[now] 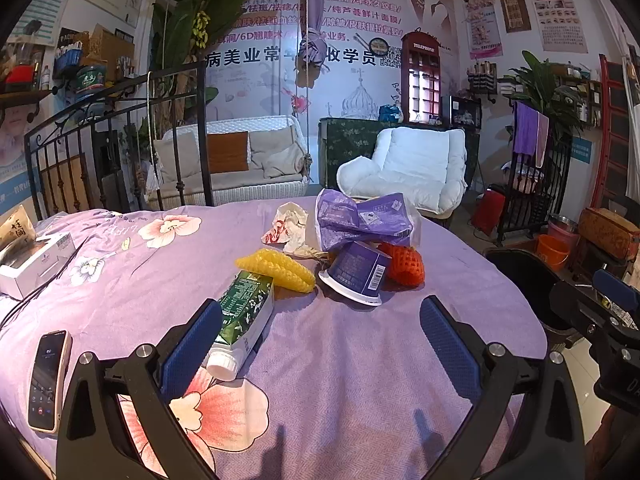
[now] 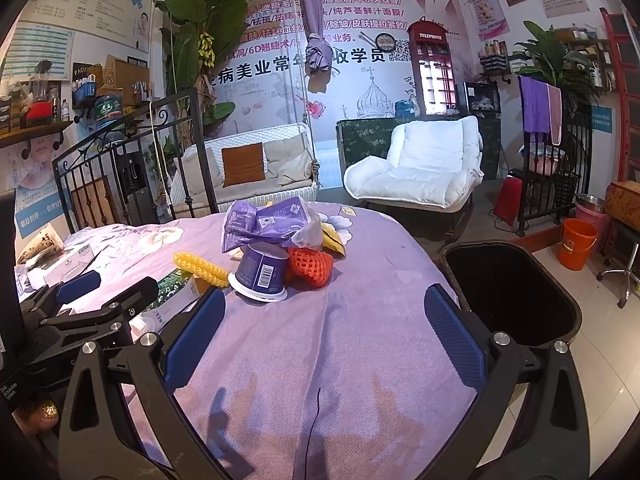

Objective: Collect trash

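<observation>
A pile of trash lies on the purple flowered bedspread (image 1: 360, 360): a green and white carton (image 1: 244, 316) on its side, yellow foam net (image 1: 280, 268), an upturned purple cup (image 1: 358, 276), red foam net (image 1: 406, 264), purple wrapper (image 1: 360, 216) and crumpled paper (image 1: 288, 226). My left gripper (image 1: 320, 344) is open, its left pad beside the carton. My right gripper (image 2: 326, 336) is open and empty over bare bedspread, short of the cup (image 2: 262, 274). A black trash bin (image 2: 508, 288) stands at the bed's right edge.
A phone (image 1: 48, 380) and a white box (image 1: 36, 258) lie at the bed's left. A black metal bedframe (image 1: 120, 140), a wicker sofa (image 1: 248, 160) and a white armchair (image 1: 412, 168) stand behind. An orange bucket (image 2: 578, 242) is on the floor at right.
</observation>
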Action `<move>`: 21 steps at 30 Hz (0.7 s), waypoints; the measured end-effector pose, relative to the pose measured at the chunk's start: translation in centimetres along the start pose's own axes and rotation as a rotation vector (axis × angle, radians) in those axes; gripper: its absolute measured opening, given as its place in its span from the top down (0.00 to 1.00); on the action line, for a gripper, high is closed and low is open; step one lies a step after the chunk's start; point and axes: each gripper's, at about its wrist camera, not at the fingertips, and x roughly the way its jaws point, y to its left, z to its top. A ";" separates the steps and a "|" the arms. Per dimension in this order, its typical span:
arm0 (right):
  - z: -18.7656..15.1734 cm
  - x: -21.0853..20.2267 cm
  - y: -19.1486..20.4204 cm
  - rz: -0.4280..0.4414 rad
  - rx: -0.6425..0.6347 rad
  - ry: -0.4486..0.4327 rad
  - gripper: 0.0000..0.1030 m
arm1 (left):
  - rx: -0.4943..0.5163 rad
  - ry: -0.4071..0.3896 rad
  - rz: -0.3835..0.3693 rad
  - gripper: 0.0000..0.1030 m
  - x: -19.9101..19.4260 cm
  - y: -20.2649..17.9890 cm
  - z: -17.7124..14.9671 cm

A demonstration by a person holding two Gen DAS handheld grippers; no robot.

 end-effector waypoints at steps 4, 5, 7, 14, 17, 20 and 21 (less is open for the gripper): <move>-0.3 0.1 0.0 0.002 0.002 0.003 0.04 | -0.003 0.001 -0.003 0.05 0.0 0.1 -0.1; -0.3 0.2 0.0 0.003 0.001 0.004 0.04 | -0.002 0.003 -0.002 0.04 0.1 0.1 -0.1; -0.5 0.2 0.1 0.005 0.001 0.005 0.04 | -0.004 0.006 -0.004 0.05 0.0 0.2 -0.2; -0.4 0.5 0.0 0.015 0.002 0.027 0.04 | -0.006 0.023 -0.007 0.05 0.4 0.5 -0.4; -0.5 0.9 0.2 0.023 -0.012 0.043 0.04 | -0.011 0.050 -0.012 0.05 1.0 1.1 -0.6; -0.5 1.7 0.4 0.045 -0.037 0.086 0.04 | -0.010 0.096 -0.014 0.05 1.9 1.9 -1.0; -0.5 2.1 0.6 0.049 -0.044 0.102 0.04 | -0.017 0.120 -0.018 0.05 2.3 2.3 -1.1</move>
